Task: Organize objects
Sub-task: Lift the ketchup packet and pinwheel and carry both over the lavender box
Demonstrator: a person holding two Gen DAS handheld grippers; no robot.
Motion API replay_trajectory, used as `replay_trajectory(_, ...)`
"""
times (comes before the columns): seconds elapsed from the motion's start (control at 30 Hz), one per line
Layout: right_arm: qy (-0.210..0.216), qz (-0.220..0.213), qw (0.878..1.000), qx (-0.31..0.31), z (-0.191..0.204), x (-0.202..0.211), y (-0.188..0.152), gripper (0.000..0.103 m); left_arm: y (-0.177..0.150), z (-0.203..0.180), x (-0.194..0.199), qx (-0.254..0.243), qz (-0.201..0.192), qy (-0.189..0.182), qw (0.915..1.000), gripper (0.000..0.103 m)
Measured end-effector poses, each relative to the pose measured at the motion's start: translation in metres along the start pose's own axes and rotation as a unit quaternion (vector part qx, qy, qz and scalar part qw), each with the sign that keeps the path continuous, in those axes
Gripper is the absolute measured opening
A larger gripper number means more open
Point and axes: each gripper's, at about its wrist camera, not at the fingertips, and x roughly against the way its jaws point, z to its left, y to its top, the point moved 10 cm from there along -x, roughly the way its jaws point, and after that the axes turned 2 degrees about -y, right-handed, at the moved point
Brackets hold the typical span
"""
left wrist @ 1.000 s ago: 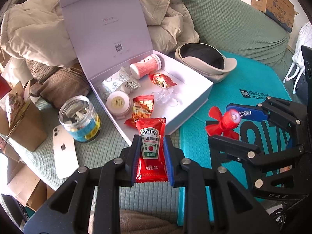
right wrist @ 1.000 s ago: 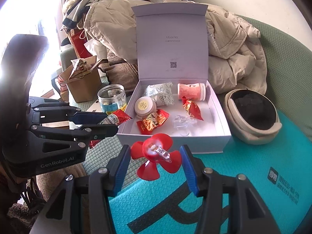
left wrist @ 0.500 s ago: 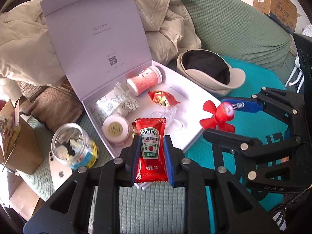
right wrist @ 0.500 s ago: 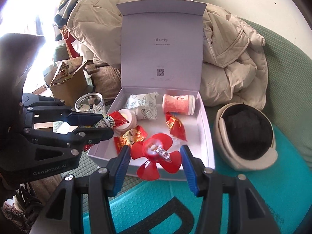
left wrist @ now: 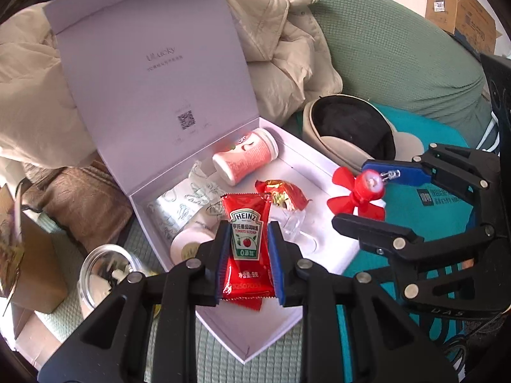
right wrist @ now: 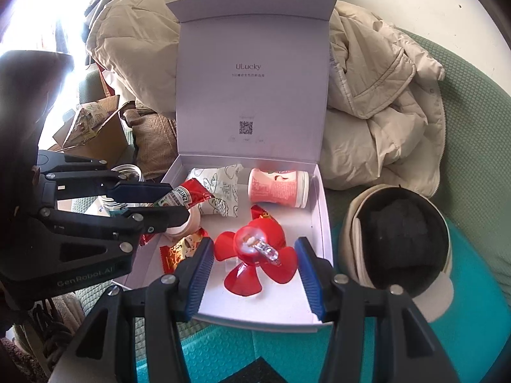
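Note:
My left gripper [left wrist: 249, 233] is shut on a red Heinz ketchup packet [left wrist: 244, 217], which it holds upright above the front of an open white box [left wrist: 319, 166]. My right gripper [right wrist: 254, 249] is shut on a small red fan propeller [right wrist: 242, 281] and hangs over the box's near right part. In the right wrist view the left gripper [right wrist: 179, 201] and its ketchup packet [right wrist: 188, 193] come in from the left. Inside the box lie a pink bottle [right wrist: 278, 186], a white patterned pouch [right wrist: 220, 188], red snack packets [right wrist: 182, 250] and a round white jar [left wrist: 188, 245].
The box lid [right wrist: 252, 79] stands upright against a beige jacket [right wrist: 383, 95]. A beige cap [right wrist: 399, 239] lies right of the box on a teal mat [left wrist: 447, 198]. A glass jar [left wrist: 105, 271] and a cardboard box [left wrist: 28, 255] sit to the left. A green sofa lies underneath.
Both grippers have moved forward from in front of the box to over it, each still carrying its item. The box now looks larger and nearer.

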Motion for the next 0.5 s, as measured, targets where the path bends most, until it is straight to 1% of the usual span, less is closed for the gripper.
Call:
replay_trajectory(0.1,-0.006,0.002,1.000,0.004,-0.006,-0.008,0.005,0.053,0.006,0.003,-0.010,0.004,-0.002,-0.001,1.0000,0.022)
replay_trajectory(0.23,0.007,0.004,1.000,-0.006,-0.011,-0.020,0.012,0.053,0.015,0.008,-0.021,0.011,-0.006,0.001,0.9999,0.022)
replay_trajectory(0.33,0.001,0.007,1.000,-0.009,-0.016,-0.030,0.017,0.053,0.022,0.013,-0.029,0.000,-0.013,0.013,0.9998,0.022)
replay_trajectory(0.5,-0.010,0.012,1.000,-0.010,-0.021,-0.045,0.022,0.053,0.032,0.026,-0.040,-0.012,-0.021,0.021,0.9995,0.022)
